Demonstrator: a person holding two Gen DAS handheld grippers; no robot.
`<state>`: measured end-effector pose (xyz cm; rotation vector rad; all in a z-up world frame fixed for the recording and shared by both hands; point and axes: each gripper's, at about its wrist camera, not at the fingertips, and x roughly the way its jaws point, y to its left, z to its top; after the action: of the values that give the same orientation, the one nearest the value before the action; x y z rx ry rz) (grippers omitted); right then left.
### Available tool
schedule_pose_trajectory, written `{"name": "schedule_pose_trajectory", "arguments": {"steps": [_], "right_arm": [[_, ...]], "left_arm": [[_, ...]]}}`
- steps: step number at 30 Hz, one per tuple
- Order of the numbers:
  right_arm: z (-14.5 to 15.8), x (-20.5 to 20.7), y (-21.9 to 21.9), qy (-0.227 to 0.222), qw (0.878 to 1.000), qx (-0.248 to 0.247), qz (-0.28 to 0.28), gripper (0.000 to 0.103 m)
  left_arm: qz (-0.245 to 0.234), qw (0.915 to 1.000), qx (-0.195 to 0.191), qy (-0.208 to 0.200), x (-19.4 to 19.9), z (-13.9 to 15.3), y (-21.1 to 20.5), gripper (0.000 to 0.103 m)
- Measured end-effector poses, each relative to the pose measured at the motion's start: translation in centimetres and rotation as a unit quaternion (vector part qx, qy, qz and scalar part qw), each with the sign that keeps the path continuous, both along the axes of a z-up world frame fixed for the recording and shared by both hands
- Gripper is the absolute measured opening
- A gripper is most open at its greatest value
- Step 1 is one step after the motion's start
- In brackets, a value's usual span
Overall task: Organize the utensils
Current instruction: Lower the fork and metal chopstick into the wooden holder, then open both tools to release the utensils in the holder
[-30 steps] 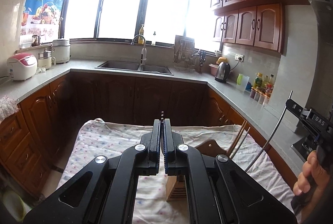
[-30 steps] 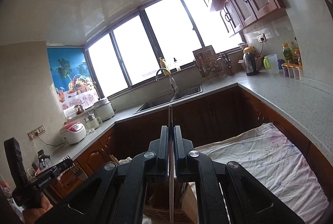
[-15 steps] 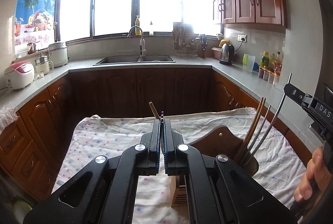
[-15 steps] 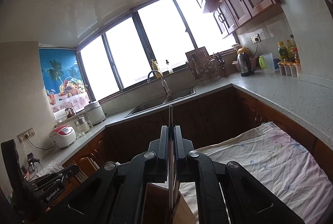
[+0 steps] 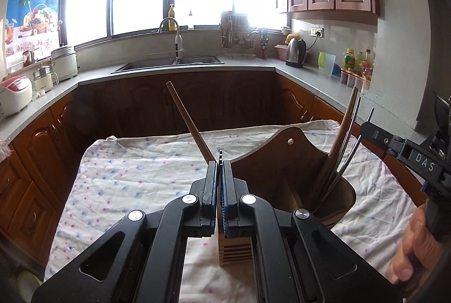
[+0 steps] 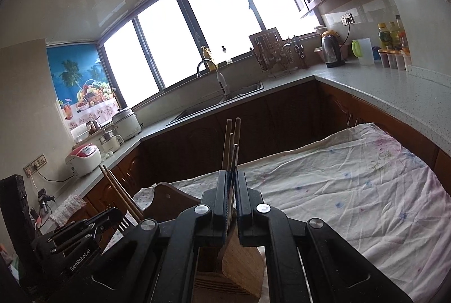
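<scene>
Utensils stand upright in a wooden holder (image 5: 282, 162) on a table under a flowered cloth (image 5: 135, 179): wooden chopsticks (image 5: 342, 131) and thin metal handles (image 5: 348, 153) lean against the rim of its round right cup. A slatted block forms the holder's front, just below both grippers. The left gripper (image 5: 219, 162) has its jaws nearly together, pinching a fork (image 5: 220, 155) whose tines poke up past the tips; a single wooden stick (image 5: 188, 120) slants up left behind it, and I cannot tell whether the jaws touch it. The right gripper (image 6: 231, 176) is clamped on a thin metal utensil (image 6: 234, 159) that rises between its fingers, with chopstick ends showing just beyond. A hand (image 5: 408, 255) grips the right tool's handle. Kitchen counters, a sink (image 5: 169, 63) and a kettle (image 5: 294, 52) lie well behind
</scene>
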<state>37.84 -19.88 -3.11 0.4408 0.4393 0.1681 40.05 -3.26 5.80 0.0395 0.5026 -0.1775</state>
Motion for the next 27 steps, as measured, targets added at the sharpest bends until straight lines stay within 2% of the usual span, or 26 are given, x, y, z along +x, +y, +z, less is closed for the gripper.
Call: {"name": "schedule_pose_trajectory", "arguments": {"steps": [24,27], "right_arm": [[0.04,0.42,-0.29,0.012,1.000,0.008,0.010,0.005],[0.04,0.58,-0.42,0.016,1.000,0.012,0.013,0.010]], "left_arm": [[0.004,0.9999,-0.009,0.012,0.49,-0.29,-0.05,0.003],[0.005,0.9998,-0.012,0.016,0.48,-0.26,0.05,0.004]]}}
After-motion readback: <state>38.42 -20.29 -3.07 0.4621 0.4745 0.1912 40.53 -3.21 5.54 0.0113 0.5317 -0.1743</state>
